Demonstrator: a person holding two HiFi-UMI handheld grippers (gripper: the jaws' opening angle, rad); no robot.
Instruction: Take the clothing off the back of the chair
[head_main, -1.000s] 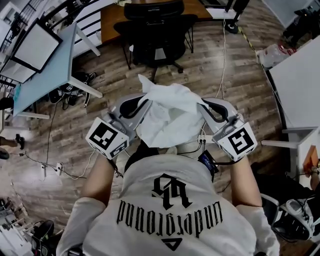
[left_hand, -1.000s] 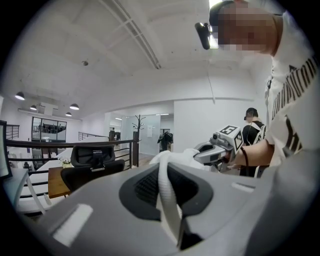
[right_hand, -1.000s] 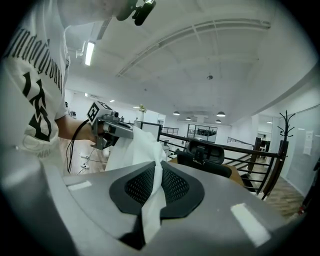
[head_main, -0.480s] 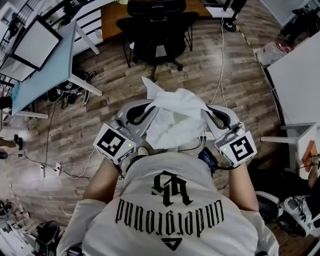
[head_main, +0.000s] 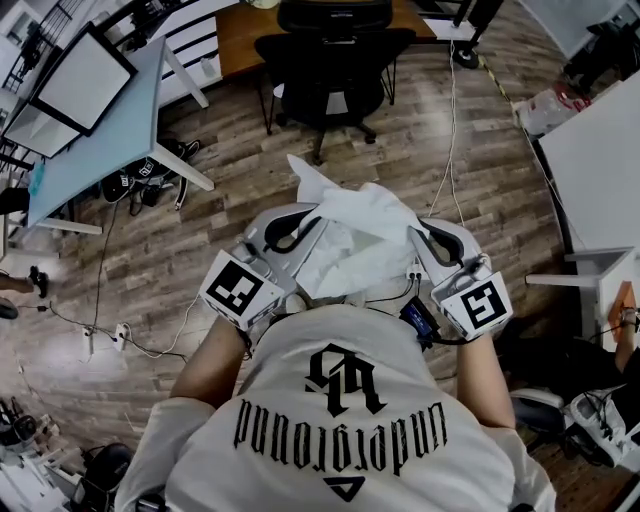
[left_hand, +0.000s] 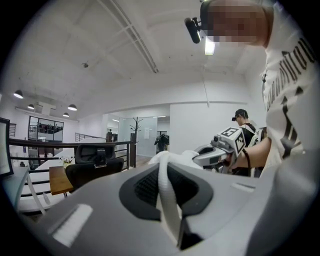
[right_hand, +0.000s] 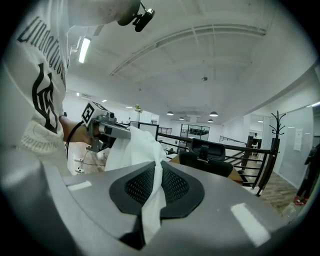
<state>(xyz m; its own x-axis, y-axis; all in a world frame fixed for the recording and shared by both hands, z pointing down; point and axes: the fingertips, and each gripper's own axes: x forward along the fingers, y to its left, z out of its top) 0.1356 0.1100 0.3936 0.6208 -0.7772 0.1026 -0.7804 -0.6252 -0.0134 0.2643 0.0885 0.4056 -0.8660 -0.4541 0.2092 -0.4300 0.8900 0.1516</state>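
White garment (head_main: 350, 225) hangs bunched between both tools, in front of the person's chest and above the wood floor (head_main: 230, 190). Left hand-held gripper (head_main: 305, 228): jaws closed on a fold of the cloth, with a white strip pinched between the dark pads in its own view. Right hand-held gripper (head_main: 420, 238): likewise clamped on another edge of the garment, cloth spilling toward the left one. Marker cubes face the person. Black office chair (head_main: 330, 60) stands well apart from the garment, beside a brown wooden counter (head_main: 235, 30). Pale blue counter (head_main: 110, 125) at far left, monitor (head_main: 85, 80) by it.
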